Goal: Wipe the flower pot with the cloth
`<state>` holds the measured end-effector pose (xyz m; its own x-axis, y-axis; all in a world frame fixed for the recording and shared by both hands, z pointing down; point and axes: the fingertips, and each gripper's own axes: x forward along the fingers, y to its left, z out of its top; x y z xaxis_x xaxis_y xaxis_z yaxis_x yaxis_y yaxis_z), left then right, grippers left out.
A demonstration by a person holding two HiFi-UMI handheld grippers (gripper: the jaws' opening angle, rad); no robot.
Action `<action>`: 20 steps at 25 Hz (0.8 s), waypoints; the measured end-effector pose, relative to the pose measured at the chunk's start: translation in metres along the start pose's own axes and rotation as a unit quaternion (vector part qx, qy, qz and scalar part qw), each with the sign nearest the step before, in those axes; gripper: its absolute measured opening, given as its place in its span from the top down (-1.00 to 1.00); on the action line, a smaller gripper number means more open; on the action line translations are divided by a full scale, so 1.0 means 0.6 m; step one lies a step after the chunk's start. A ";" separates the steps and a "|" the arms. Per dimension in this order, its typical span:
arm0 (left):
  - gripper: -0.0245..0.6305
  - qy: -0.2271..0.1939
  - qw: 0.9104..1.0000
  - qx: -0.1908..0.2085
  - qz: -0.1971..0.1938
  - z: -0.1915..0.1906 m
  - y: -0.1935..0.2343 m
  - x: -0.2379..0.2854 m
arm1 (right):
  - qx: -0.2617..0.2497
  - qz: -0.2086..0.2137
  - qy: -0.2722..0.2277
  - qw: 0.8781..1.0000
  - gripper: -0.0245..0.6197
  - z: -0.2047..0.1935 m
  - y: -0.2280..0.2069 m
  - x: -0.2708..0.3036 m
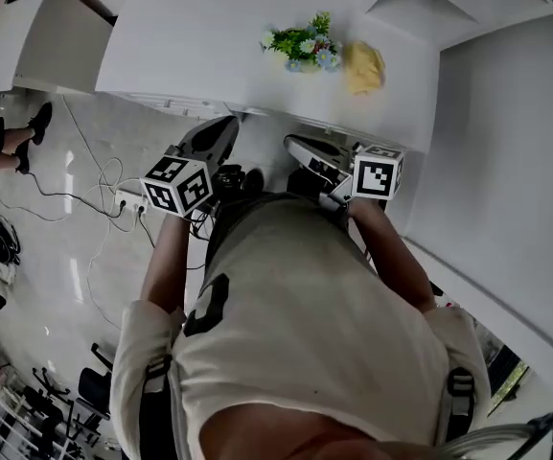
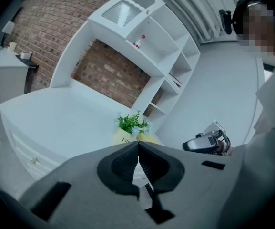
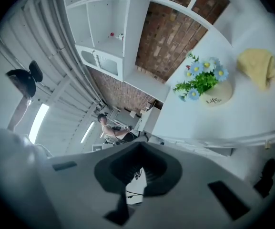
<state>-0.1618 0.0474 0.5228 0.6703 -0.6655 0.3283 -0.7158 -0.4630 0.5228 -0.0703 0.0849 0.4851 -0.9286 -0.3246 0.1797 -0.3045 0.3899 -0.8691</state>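
Observation:
A small pale flower pot (image 1: 305,63) with green leaves and blue flowers stands on the white table (image 1: 190,36). A yellow cloth (image 1: 363,67) lies crumpled just to its right. The pot (image 3: 216,95) and cloth (image 3: 257,67) also show in the right gripper view, the pot (image 2: 127,138) in the left gripper view beyond the jaws. My left gripper (image 1: 230,127) and right gripper (image 1: 293,144) are held short of the table's near edge, both shut and empty. The left gripper (image 2: 138,146) has its jaws pressed together, as has the right gripper (image 3: 139,148).
A white shelf unit (image 2: 142,37) stands against a brick wall behind the table. Cables and a power strip (image 1: 123,202) lie on the tiled floor at left. A grey wall (image 1: 506,151) runs along the right. People stand in the background.

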 end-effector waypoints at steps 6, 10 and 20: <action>0.86 0.008 0.997 -0.059 -0.040 -0.035 0.018 -0.040 | 0.014 -0.032 -0.028 0.999 0.89 -0.055 0.013 -0.006; 0.86 0.021 0.996 -0.057 -0.059 -0.052 0.001 -0.022 | 0.003 -0.044 -0.051 0.998 0.89 -0.062 0.009 -0.025; 0.86 0.013 0.995 -0.066 -0.069 -0.036 -0.090 -0.034 | -0.037 -0.031 -0.068 0.996 0.89 -0.056 0.051 -0.080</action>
<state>-0.1326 0.0985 0.5051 0.7667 -0.5849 0.2647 -0.5851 -0.4669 0.6631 -0.0425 0.1415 0.4654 -0.8714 -0.4627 0.1633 -0.3798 0.4254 -0.8214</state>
